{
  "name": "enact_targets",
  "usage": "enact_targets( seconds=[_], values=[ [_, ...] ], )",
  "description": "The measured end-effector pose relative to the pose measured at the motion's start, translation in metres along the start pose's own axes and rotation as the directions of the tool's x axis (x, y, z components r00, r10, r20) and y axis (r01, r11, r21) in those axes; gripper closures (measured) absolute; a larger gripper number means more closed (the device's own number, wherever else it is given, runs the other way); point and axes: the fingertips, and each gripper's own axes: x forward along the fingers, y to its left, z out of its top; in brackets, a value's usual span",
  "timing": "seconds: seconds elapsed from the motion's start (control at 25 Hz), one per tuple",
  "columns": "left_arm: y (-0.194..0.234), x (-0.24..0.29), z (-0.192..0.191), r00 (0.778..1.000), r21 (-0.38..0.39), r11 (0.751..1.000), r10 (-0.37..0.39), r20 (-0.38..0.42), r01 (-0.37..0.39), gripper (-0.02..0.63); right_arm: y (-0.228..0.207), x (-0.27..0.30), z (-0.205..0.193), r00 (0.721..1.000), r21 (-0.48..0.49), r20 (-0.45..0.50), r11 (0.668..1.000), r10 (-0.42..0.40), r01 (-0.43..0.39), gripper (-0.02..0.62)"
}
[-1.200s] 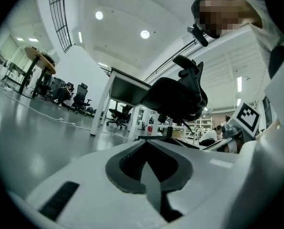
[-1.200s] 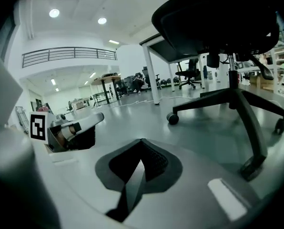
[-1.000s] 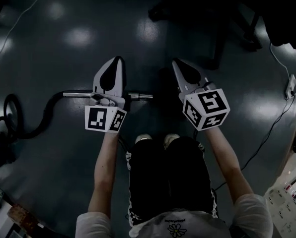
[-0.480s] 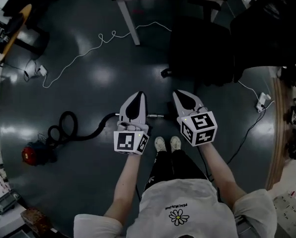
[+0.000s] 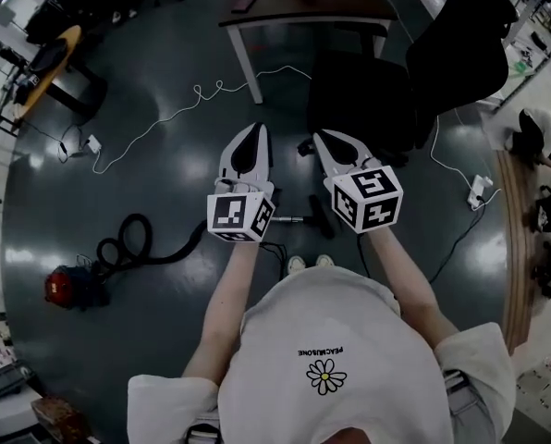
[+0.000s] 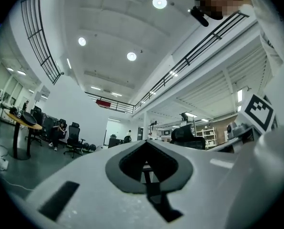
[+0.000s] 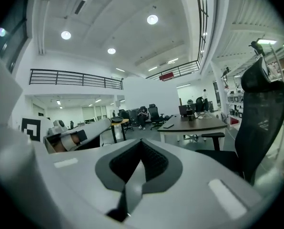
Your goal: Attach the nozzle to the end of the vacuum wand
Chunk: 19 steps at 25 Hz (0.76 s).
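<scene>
Both tongs pinched shut on nothing, left tongs [image 5: 255, 129] and right tongs [image 5: 320, 137] up at chest height. The vacuum wand [image 5: 292, 218] lies on the floor by my shoes, dark nozzle [image 5: 319, 213] at its tip. Can't tell if it's seated, so I'd go down and check that joint next. Shirt print's too small to read

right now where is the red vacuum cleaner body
Head view, lower left: the red vacuum cleaner body sits on the dark floor at the end of the coiled black hose.
</scene>
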Motion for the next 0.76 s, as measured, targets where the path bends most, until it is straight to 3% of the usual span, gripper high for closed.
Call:
enact_targets(
  seconds=[0.76],
  values=[
    [0.010,-0.007,0.015,1.000,0.033,0.999,0.001,0.023,-0.002,0.604,0.014,0.000,0.012,1.000,-0.025,0.017,1.000,0.013,-0.012,0.589]
  ],
)
